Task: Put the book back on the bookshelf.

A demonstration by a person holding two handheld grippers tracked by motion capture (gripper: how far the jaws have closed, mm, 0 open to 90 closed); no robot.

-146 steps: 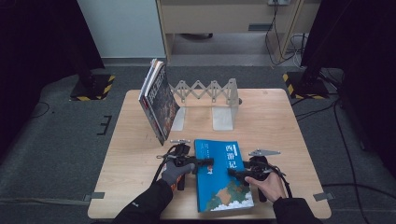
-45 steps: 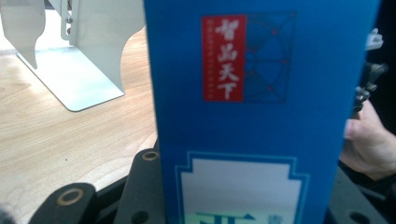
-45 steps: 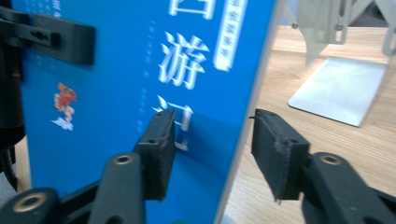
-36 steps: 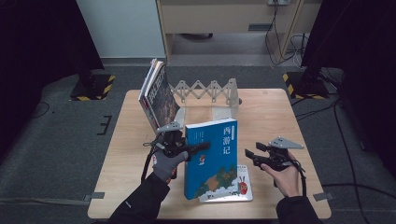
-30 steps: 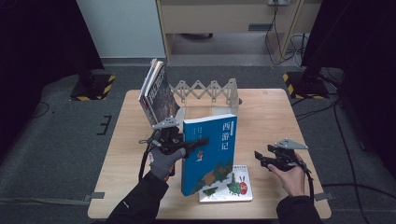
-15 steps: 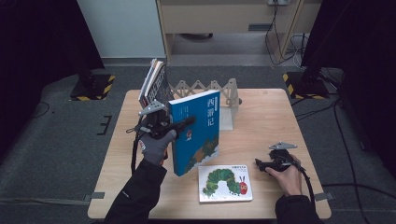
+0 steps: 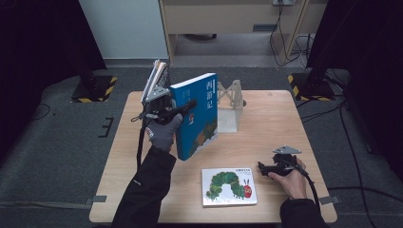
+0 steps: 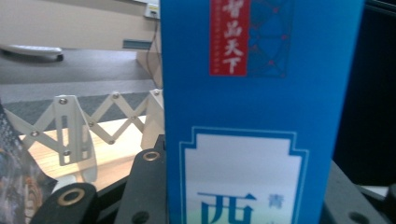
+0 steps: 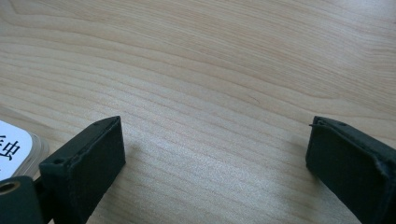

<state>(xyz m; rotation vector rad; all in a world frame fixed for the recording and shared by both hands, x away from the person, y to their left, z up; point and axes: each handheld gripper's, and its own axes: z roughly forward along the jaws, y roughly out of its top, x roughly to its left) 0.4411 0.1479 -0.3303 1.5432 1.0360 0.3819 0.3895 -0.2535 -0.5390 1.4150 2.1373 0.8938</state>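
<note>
Left tool [image 7: 183, 108] is clenched on the blue book [image 7: 196, 114]; the left tool's own view shows the cover [image 8: 252, 116] wedged between the two black jaws. The book is off the counter [image 7: 266, 123], upright, long axis near vertical with a slight tilt, spine toward the camera side in the high view.

Rack [image 7: 230, 102]: white folding bookend at the back of the counter, lattice arms visible past the book's left edge in the left tool's view [image 8: 77, 135]. A leaning stack of other books [image 7: 157, 80] stands at the rack's left end, just behind the left hand.

Key relation for the coming move: the rack slot lies just behind and to the right of the held book, near but apart. The book's long axis already runs roughly parallel to the rack's upright plates, so I judge that what is left is a short carry back and a lowering, with no big turn. The left hand is much the nearer; the right is well apart, at the front right.

Right tool [image 7: 266, 167]: released, jaws just been opening, nothing between them, bare wood [image 9: 210, 116] below. It rests low beside the caterpillar picture book [image 7: 229, 186], which lies flat at the front; a corner of it shows by the left jaw [image 9: 14, 140].

Risk, judged: clipping the leaning stack.
</note>
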